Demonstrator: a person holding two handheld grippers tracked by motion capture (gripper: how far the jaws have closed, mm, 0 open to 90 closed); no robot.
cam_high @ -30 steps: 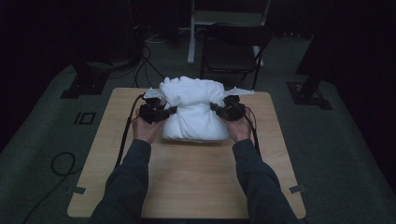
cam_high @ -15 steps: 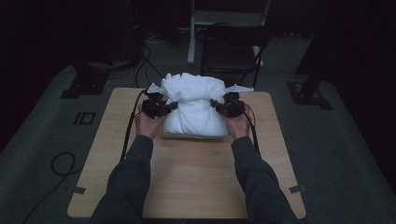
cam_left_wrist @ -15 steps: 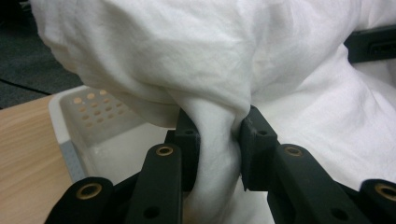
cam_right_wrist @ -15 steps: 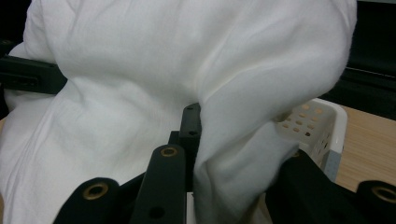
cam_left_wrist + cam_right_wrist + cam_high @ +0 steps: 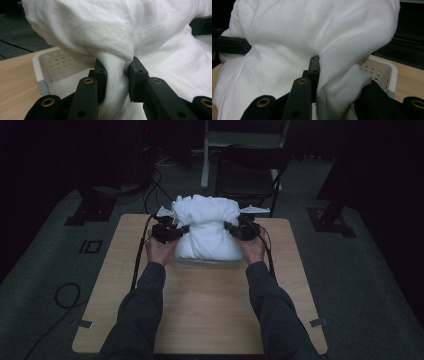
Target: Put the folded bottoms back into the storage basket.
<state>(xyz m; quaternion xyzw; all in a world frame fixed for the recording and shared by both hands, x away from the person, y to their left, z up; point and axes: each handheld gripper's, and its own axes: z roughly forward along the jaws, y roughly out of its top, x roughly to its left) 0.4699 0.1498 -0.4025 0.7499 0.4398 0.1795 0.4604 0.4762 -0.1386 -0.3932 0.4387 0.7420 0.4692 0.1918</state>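
White cloth bundle [image 5: 207, 227]: bulky, soft, light, limp; it heaps over a perforated white plastic basket [image 5: 53, 66] on the wooden worktop [image 5: 210, 310]. Left tool [image 5: 117, 75] and right tool [image 5: 337, 75], 2 in all, each pinch a gathered fold at opposite sides. Judged best held by bunched folds; loose fabric may slip.

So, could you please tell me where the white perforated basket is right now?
In the high view the basket sits on the far middle of the wooden table, under the white cloth, between the left tongs and right tongs.
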